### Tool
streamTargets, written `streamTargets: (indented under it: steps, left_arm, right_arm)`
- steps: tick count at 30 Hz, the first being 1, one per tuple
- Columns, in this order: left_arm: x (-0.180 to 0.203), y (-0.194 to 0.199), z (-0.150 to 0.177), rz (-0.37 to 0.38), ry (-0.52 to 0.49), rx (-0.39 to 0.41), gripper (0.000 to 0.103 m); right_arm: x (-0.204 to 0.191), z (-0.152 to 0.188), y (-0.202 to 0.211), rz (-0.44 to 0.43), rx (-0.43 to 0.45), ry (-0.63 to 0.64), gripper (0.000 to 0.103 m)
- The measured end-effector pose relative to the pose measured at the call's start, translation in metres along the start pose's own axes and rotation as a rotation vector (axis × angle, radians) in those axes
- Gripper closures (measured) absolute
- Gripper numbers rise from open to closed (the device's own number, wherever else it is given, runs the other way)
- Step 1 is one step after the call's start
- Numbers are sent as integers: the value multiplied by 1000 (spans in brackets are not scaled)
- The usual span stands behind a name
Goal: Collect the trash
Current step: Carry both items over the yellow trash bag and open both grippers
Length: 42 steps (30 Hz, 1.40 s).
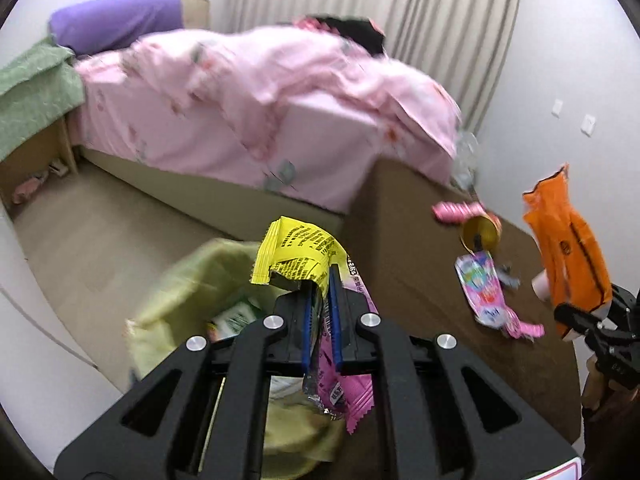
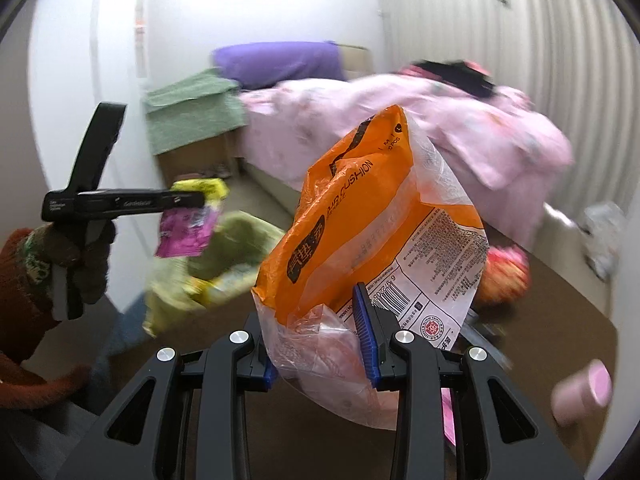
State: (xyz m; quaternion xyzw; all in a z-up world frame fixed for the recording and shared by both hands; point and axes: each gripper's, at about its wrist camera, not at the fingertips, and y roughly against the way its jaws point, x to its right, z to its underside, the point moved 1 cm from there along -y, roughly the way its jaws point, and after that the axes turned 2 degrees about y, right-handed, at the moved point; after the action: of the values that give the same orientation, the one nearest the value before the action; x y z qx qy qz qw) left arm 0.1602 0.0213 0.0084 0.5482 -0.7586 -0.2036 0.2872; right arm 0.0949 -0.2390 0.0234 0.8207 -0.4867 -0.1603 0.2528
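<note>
Apparently mid-collection, both tools carry trash. The left tool (image 1: 321, 284), tilted downward, is clenched on a yellow wrapper (image 1: 298, 256) and a pink wrapper (image 1: 340, 380), held above the green trash bag (image 1: 188, 280) for dropping. The right tool (image 2: 320, 340) grips an orange packet (image 2: 372, 216) upright above the brown table (image 1: 420, 248), where more wrappers lie.

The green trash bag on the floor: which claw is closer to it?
Left. The left claw hangs just above the green bag; the right claw is off beside it, over the brown table.
</note>
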Motion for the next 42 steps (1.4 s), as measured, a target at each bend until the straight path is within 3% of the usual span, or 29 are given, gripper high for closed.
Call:
streamTargets:
  steps: [8, 11, 13, 17, 20, 22, 25, 29, 38, 42]
  left_arm:
    - [-73, 21, 8, -82, 185, 80, 95]
    - [-93, 25, 9, -87, 243, 103, 95]
    - [-104, 28, 6, -80, 286, 132, 95]
    - [-114, 35, -8, -38, 321, 203, 96]
    - [-110, 16, -15, 16, 280, 148, 95]
    - [-106, -10, -12, 60, 254, 63, 95]
    - [-100, -44, 3, 37, 206, -41, 95]
    - [-105, -64, 23, 23, 210, -119, 94]
    - [-112, -68, 47, 31, 218, -164, 94]
    - [-119, -59, 40, 53, 266, -136, 87]
  right_arm:
    - [-64, -53, -94, -325, -64, 121, 72]
    - [-84, -62, -137, -450, -143, 148, 72]
    - [-95, -57, -175, -507, -241, 175, 72]
    - [-104, -40, -225, -483, -388, 256, 72]
    - [-109, -33, -236, -485, -421, 303, 72]
    - [-112, -31, -235, -483, -416, 330, 72]
    - [-112, -27, -232, -471, -411, 355, 72]
    - [-110, -23, -222, -438, -406, 372, 71]
    - [-118, -20, -224, -368, -393, 399, 70]
    - [-123, -20, -213, -369, -372, 423, 59]
